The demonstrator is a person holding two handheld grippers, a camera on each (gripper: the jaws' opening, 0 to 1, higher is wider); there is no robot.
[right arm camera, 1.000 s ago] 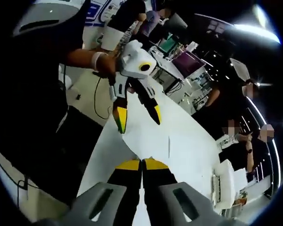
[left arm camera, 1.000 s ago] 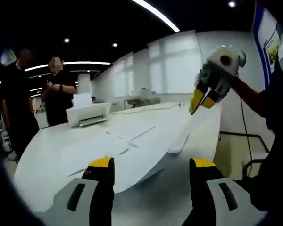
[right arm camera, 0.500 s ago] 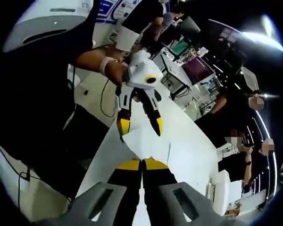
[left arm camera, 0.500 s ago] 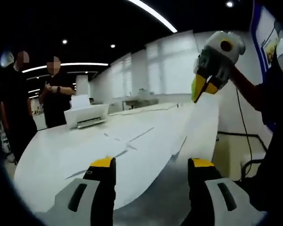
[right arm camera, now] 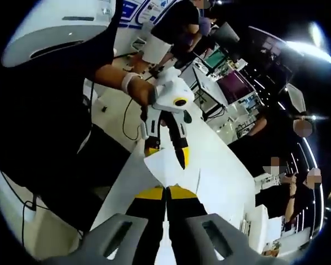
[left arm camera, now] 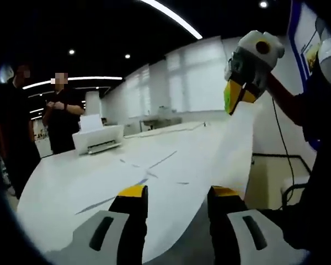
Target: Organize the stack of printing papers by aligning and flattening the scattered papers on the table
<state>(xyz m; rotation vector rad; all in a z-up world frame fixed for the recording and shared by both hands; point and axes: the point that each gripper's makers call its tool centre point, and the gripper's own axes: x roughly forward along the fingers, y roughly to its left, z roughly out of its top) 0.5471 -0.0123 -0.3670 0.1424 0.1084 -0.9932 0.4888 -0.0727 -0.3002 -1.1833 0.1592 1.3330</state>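
Right gripper (right arm camera: 166, 191) has its yellow-tipped jaws pressed together on the edge of a sheet of printing paper (left arm camera: 231, 149), which is lifted off the white table (left arm camera: 66, 182) and hangs from the pinch. In the left gripper view the same gripper sits high at right, paper draping down from its tips toward the table edge. Left gripper (left arm camera: 173, 194) has its jaws apart, straddling the lower edge of the lifted sheet; whether either jaw touches the paper cannot be told. In the right gripper view the left gripper appears ahead, held by a hand (right arm camera: 145, 93), its jaws spread, one on each side of the sheet's far edge. More papers (left arm camera: 154, 163) lie flat and overlapping on the table. A white printer (left arm camera: 97, 138) stands near the far side. Two people (left arm camera: 60, 118) stand beside the table near the printer.
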